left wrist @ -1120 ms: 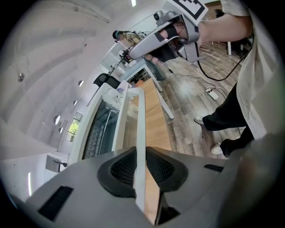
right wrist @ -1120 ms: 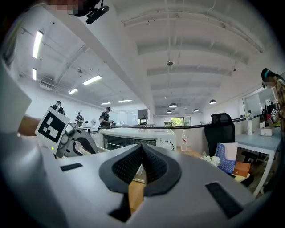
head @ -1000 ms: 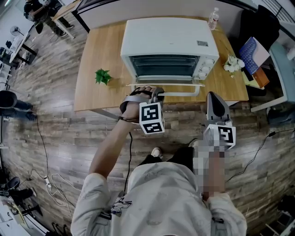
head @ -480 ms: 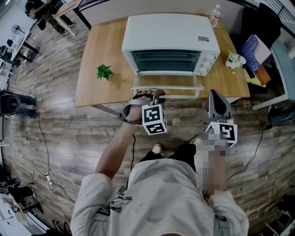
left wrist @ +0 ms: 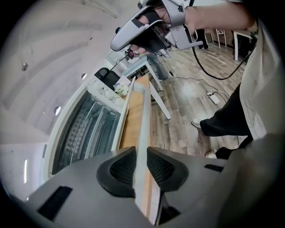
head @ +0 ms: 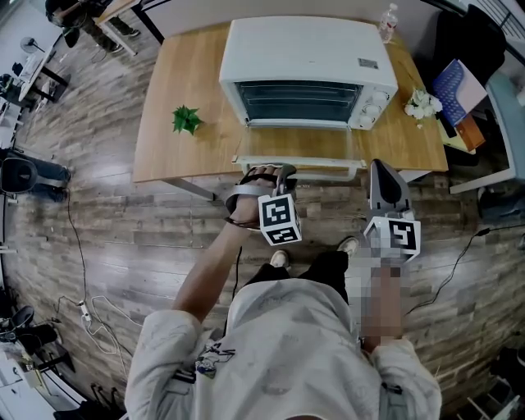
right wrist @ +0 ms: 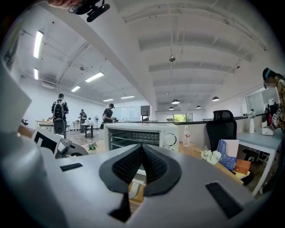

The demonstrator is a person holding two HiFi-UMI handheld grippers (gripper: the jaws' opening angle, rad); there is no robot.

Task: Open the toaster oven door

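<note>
The white toaster oven (head: 308, 61) stands on the wooden table (head: 176, 156) with its door (head: 295, 160) swung down, out over the table's front edge. My left gripper (head: 283, 174) reaches in from the front. The pale bar of the door handle (left wrist: 143, 120) runs between its dark pads, which press on it while the jaws are opening a little. The open oven cavity (left wrist: 84, 133) with its racks lies to the left of the handle. My right gripper (head: 384, 168) hovers shut and empty off the table's front right; the oven (right wrist: 142, 133) shows beyond its tips.
A small green plant (head: 186, 120) sits on the table left of the oven. A water bottle (head: 387, 20) and white flowers (head: 422, 105) are at the right. A blue item (head: 461, 82) lies on a side desk. Cables (head: 90, 316) trail on the wood floor.
The left gripper has drawn back toward the person with the handle, and the door has swung further down. The right gripper has hardly moved.
</note>
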